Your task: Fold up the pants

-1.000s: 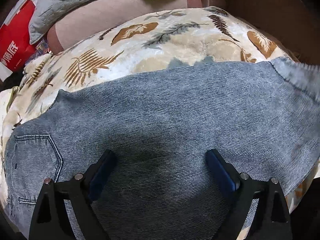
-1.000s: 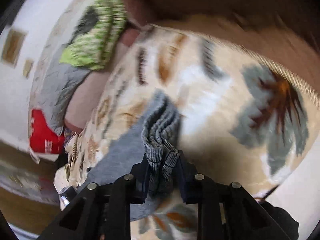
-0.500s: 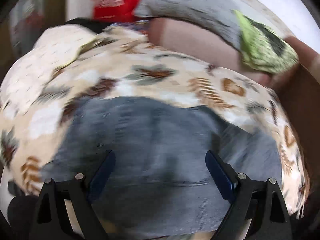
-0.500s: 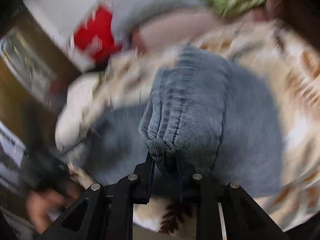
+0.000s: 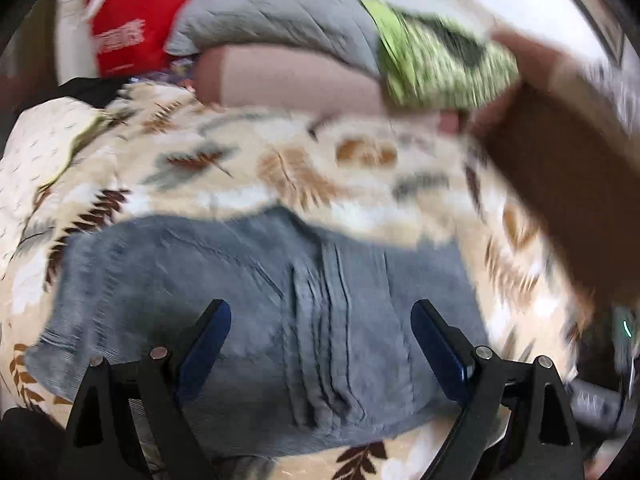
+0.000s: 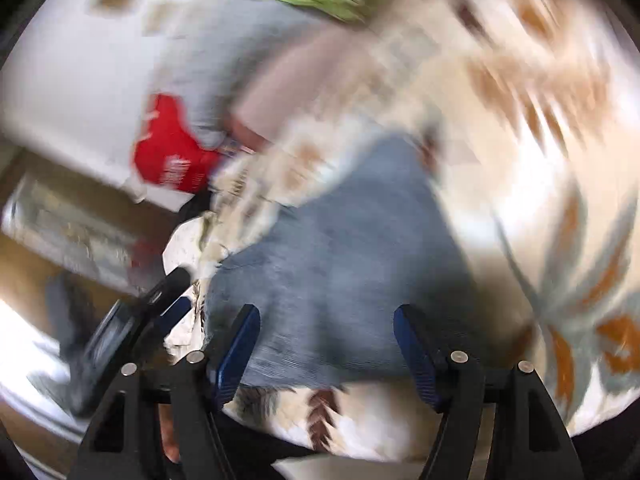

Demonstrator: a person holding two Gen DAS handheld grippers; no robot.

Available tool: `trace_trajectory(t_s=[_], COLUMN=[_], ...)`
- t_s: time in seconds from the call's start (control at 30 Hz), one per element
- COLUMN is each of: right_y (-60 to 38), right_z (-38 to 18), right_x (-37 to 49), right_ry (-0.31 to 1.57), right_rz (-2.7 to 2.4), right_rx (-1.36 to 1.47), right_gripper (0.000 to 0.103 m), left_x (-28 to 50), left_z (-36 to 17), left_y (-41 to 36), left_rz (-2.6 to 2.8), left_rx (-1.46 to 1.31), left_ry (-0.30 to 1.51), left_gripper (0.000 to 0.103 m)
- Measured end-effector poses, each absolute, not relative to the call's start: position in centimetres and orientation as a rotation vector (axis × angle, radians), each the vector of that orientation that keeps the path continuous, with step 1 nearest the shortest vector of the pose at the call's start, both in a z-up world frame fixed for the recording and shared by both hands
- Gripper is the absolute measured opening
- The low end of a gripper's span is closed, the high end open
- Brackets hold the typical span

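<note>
blurred pants (image 6: pixel 340 264), far edge smeared

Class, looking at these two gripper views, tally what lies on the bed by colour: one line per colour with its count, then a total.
Blue-grey: 1, the folded pants
Grey: 1, the quilt
Red: 1, the bag
Green: 1, the patterned cloth
Total: 4

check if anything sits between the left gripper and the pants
Nothing visible does. The left gripper is open with the grey pants lying directly beyond its fingertips on the leaf-print blanket; no other item lies on them.
</note>
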State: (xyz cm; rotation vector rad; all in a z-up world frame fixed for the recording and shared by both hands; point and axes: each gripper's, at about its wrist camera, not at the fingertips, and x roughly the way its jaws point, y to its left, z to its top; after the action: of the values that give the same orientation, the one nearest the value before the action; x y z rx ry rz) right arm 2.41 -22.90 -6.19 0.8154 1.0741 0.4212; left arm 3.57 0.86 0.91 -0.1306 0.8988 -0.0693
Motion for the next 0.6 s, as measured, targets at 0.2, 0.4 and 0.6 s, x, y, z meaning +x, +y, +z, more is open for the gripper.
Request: trace_trajectory(t_s=[0.2,0.4,0.6], right_y=[-26.1,-25.2,-23.7], right_z=[-3.8,-2.6,-10.1], right_x=[4.6,13.2,20.1], right_ry=[1.058,1.076,1.223], right_rz=[0.494,0.618,0.494], right_rx=[0.904,0.97,0.991], right_gripper=[0.069,0.069,0.069], left_x=[3.6,3.1,3.4], left_z=[-6.0,-6.3,-6.4], left_y=[-1.8,-1.7,-0.8], left_rz=[-0.036,-0.048,-0.087], left_rx=[0.06,0.051,0.006], left_ry=[1.052,1.024,1.015], left_gripper=[0.092,0.093,0.093])
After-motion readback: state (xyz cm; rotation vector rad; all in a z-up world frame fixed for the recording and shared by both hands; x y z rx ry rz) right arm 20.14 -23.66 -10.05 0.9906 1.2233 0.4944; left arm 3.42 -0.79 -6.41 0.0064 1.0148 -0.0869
